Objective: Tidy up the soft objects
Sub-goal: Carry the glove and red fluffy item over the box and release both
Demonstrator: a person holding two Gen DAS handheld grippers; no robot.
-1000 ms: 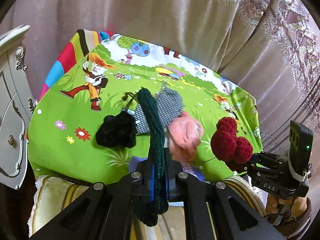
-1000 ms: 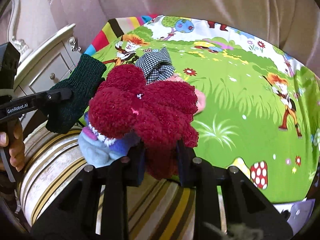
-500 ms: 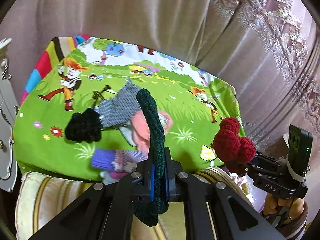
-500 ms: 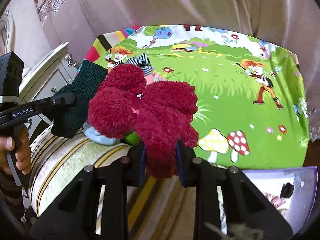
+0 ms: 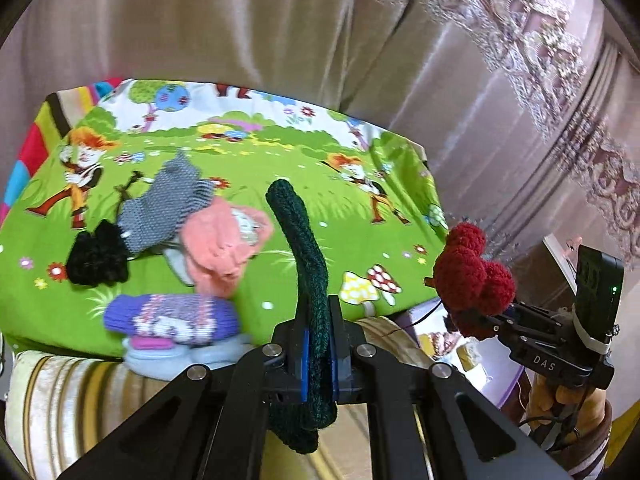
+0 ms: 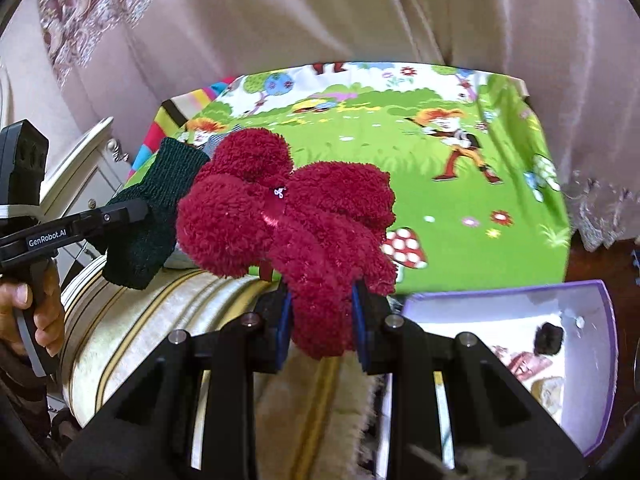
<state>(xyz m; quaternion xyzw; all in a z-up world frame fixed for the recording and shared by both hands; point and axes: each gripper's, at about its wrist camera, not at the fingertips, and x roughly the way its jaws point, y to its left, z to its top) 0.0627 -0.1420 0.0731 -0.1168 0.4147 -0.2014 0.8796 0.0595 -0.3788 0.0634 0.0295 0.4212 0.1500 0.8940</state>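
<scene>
Right claw (image 6: 320, 320) gripping red fluffy glove (image 6: 288, 216) — beside purple box (image 6: 600, 380) rim

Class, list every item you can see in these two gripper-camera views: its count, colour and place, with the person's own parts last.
dark green knit glove: 1, held in left gripper
fluffy glove: 1, dark red, held in right gripper
black glove: 1, on sheet, left
checked glove: 1, grey, beside black one
pink glove: 1, sheet centre
purple patterned glove: 1, sheet's near edge
cartoon sheet: 1, green, covering bed
box: 1, purple-edged, lower right
curtain: beige, behind
left gripper: 1, black
right gripper: 1, black
hand: 1, gripping left handle
</scene>
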